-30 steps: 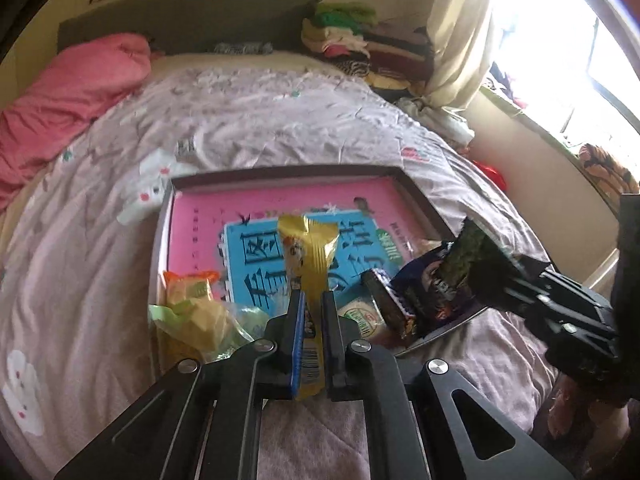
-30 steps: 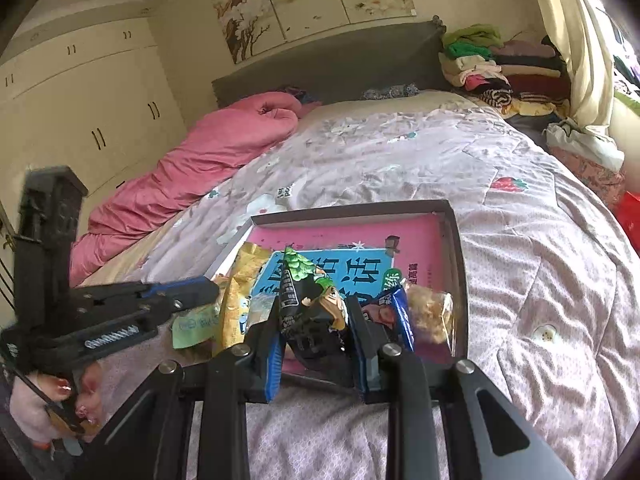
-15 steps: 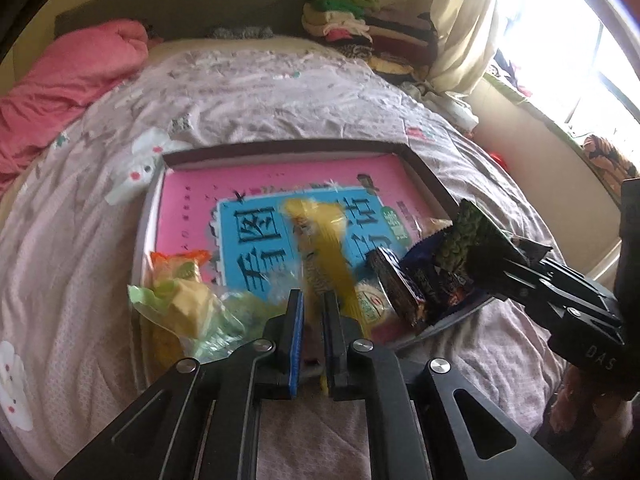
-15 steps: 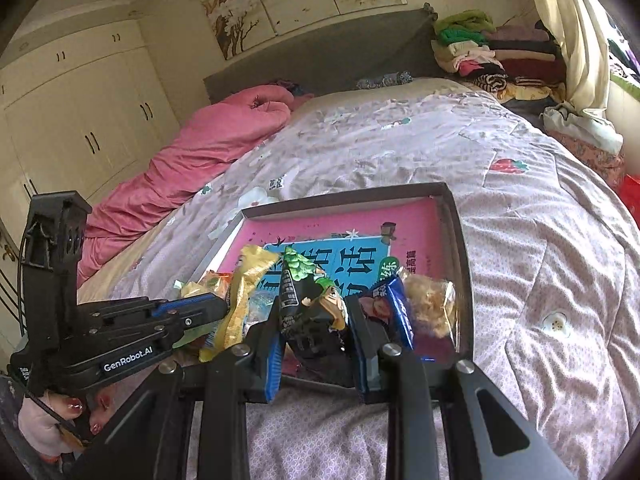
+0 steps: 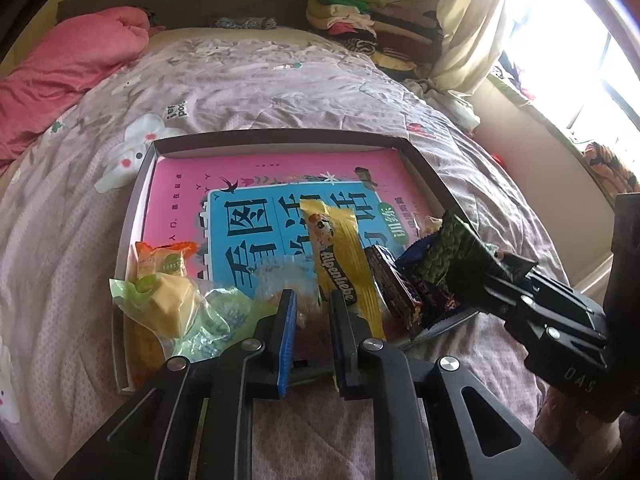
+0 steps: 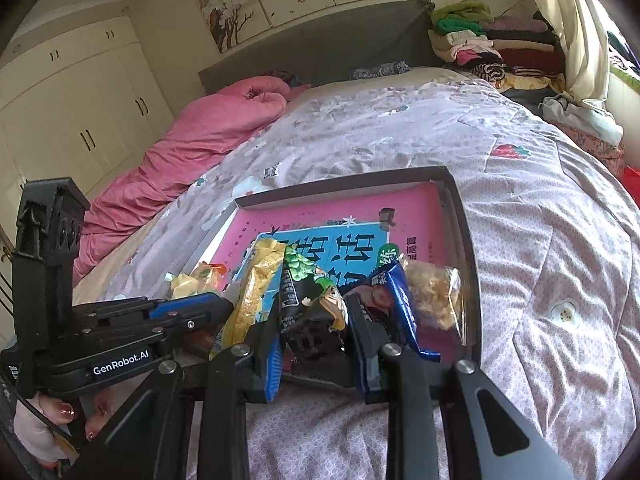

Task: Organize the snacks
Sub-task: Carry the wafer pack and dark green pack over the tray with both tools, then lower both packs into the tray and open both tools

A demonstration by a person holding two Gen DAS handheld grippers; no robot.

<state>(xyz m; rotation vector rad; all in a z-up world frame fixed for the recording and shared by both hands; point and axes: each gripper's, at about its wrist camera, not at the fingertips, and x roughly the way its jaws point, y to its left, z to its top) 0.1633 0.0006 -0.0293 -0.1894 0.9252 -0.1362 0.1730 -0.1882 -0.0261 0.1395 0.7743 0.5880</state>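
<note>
A shallow dark box (image 5: 280,136) lies on the bed with a pink and blue book (image 5: 256,216) in its bottom. Several snack packets are piled at its near end. My left gripper (image 5: 312,298) hangs over that end, its jaws opening and nothing pinched between them. The yellow Alpenliebe packet (image 5: 340,256) leans just right of its right finger. My right gripper (image 6: 316,312) is shut on a dark green snack packet (image 6: 304,276), held upright above the box's near right corner. Beside it are a blue packet (image 6: 400,300) and a clear bag of crisps (image 6: 432,296).
A green-and-yellow pastry bag (image 5: 168,308) and an orange packet (image 5: 164,260) sit at the box's near left. A pink duvet (image 5: 60,68) is bunched at the far left. Folded clothes (image 6: 480,44) are stacked by the headboard, and the quilt (image 6: 540,260) spreads around the box.
The yellow packet, held upright in my left jaws a second ago, has slipped out and now leans to the right in the box. The left jaws have parted slightly. The right gripper keeps its hold.
</note>
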